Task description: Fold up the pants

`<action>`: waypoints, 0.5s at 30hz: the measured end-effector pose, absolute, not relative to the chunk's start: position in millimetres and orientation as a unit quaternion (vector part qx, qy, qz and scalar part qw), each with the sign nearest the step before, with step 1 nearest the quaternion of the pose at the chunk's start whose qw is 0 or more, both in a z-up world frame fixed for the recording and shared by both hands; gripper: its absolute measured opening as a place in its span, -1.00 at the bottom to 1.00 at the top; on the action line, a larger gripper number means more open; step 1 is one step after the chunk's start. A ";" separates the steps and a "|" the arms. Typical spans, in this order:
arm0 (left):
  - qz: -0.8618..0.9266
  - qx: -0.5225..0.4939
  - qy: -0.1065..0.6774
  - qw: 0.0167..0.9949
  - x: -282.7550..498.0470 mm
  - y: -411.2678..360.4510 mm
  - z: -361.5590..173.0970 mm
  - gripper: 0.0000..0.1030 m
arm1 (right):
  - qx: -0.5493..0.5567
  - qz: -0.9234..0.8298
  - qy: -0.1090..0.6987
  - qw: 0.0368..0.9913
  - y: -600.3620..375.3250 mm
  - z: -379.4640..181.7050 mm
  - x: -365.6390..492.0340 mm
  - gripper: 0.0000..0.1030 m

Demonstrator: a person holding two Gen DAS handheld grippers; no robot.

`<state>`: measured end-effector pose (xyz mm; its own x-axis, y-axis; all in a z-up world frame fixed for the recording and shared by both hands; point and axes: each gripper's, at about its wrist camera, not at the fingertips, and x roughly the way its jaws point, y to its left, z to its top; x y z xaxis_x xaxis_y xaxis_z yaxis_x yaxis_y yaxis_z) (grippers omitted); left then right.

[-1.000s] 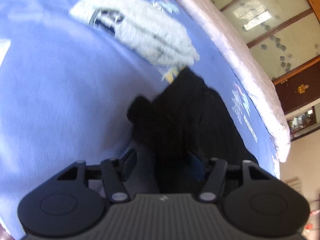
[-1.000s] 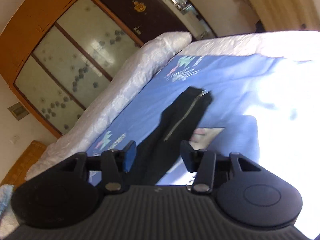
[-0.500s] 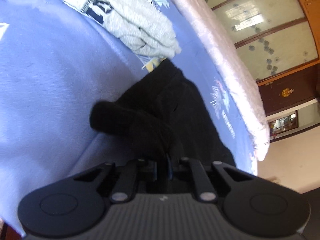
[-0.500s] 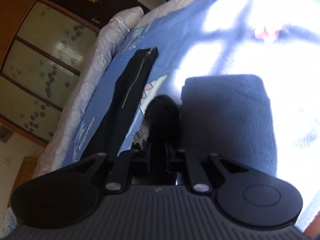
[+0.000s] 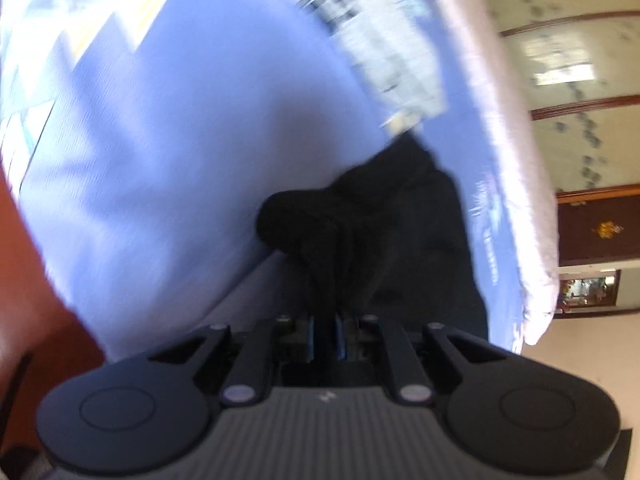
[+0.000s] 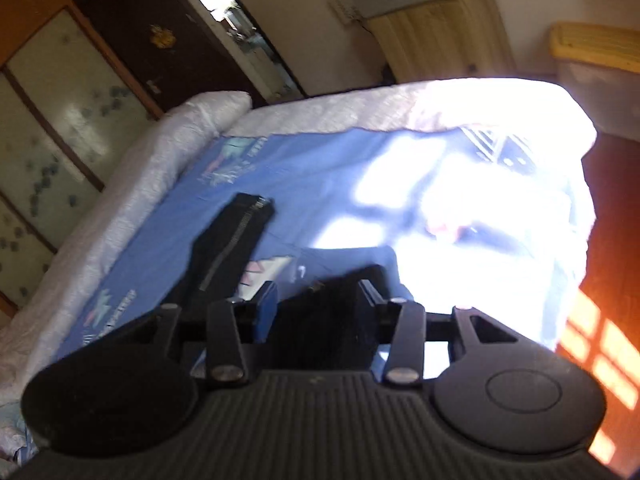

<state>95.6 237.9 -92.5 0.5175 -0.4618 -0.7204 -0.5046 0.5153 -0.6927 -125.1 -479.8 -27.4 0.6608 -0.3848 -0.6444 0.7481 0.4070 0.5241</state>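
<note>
The black pants (image 5: 384, 216) lie on a blue bedsheet (image 5: 180, 128). My left gripper (image 5: 325, 334) is shut on a bunched fold of the pants, which rises from the pads. In the right wrist view one leg with a zip (image 6: 228, 248) stretches away over the sheet (image 6: 320, 164). My right gripper (image 6: 318, 306) stands open, with black pants fabric (image 6: 328, 312) lying between its fingers.
A folded grey garment (image 5: 380, 48) lies on the sheet beyond the pants. A white quilted bed edge (image 5: 516, 168) runs along the side by a wardrobe (image 6: 48, 128). A strong sun patch (image 6: 460, 200) lies on the bed; the red floor (image 6: 608, 280) is beside it.
My left gripper closed on the pants and has lifted the fold. My right gripper was shut on the fabric half a second ago and has now opened; both views have swung.
</note>
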 end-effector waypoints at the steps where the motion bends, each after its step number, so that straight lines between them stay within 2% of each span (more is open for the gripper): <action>1: 0.017 -0.487 0.495 0.719 94.8 236.7 -97.3 -0.82 | 0.433 -0.352 0.211 0.803 -482.1 -36.6 -138.2 -0.09; 4: 0.014 -0.471 0.499 0.727 98.7 231.5 -101.0 -0.79 | 0.446 -0.366 0.208 0.790 -488.1 -46.6 -167.1 -0.09; 8: 0.017 -0.464 0.499 0.732 106.7 227.7 -100.8 -0.79 | 0.426 -0.358 0.209 0.804 -490.3 -31.6 -166.1 -0.09; 11: 0.021 -0.463 0.498 0.733 103.9 224.6 -103.2 -0.79 | 0.374 -0.317 0.245 0.837 -479.9 -14.4 -116.5 -0.09; 15: 0.025 -0.469 0.500 0.727 101.3 226.0 -108.0 -0.78 | 0.289 -0.268 0.327 0.859 -460.4 -23.4 -29.8 -0.07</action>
